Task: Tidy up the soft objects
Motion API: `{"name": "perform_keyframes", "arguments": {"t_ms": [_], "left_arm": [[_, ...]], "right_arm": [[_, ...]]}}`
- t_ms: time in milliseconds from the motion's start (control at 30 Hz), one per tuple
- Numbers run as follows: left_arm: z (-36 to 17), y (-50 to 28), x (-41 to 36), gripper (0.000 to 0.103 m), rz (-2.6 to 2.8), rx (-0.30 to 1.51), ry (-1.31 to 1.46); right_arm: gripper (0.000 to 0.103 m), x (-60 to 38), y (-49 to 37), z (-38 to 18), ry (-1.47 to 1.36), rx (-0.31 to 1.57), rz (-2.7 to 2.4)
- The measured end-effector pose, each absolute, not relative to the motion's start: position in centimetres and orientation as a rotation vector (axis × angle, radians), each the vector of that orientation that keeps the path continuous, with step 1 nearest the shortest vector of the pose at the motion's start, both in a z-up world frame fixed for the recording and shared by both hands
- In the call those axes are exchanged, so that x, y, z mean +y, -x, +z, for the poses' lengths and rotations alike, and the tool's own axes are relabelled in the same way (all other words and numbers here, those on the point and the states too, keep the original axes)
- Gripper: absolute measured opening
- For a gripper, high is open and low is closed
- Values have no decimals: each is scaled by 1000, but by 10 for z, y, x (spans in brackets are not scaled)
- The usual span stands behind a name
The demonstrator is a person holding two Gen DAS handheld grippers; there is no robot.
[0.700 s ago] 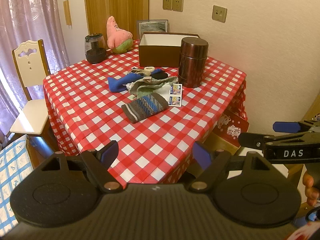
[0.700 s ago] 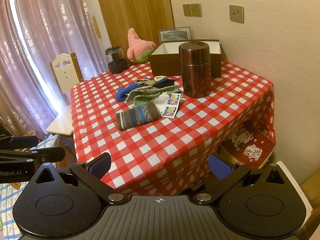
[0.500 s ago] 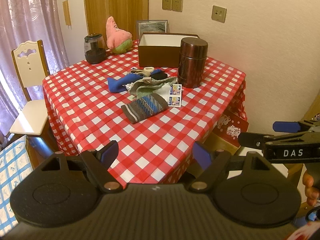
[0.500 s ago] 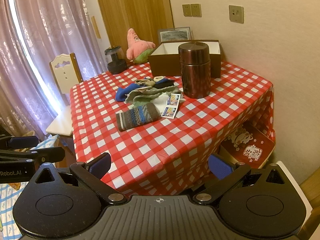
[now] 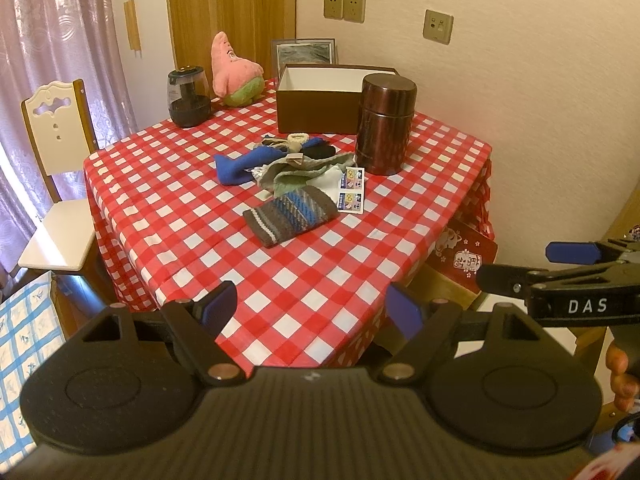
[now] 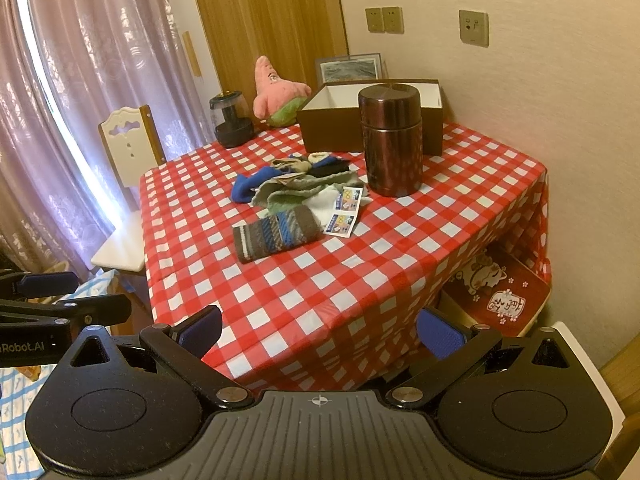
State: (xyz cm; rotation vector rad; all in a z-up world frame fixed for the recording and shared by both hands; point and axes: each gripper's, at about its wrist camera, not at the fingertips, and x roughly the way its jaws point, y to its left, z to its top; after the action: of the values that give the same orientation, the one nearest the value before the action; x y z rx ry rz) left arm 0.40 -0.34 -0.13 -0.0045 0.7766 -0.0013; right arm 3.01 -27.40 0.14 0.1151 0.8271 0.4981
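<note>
Both grippers, left gripper [image 5: 310, 312] and right gripper [image 6: 320, 330], hang wide open with nothing between the jaws, well short of the table edge. Nearest ahead lies the striped sock [image 5: 291, 215], light and floppy I'd guess, so pinch its thick cuff; just past it sits the sock pile [image 5: 288, 160], with the open box [image 5: 320, 100] farthest.

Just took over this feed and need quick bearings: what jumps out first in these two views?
The red-and-white checked tablecloth fills both views, with a heap of socks and cloths at its middle and a striped brown sock lying nearest. Behind the heap stand a dark metal canister and an open brown box, with a pink plush star at the far corner. Both the left gripper and right gripper hang open, short of the table.
</note>
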Motion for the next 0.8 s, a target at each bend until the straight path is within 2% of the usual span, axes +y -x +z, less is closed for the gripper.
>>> {"name": "perform_keyframes", "arguments": {"t_ms": [800], "left_arm": [[-5,-7,-3,80,0,781,6]], "right_arm": [[103,-267,-40,-5,-113,830,499]]}}
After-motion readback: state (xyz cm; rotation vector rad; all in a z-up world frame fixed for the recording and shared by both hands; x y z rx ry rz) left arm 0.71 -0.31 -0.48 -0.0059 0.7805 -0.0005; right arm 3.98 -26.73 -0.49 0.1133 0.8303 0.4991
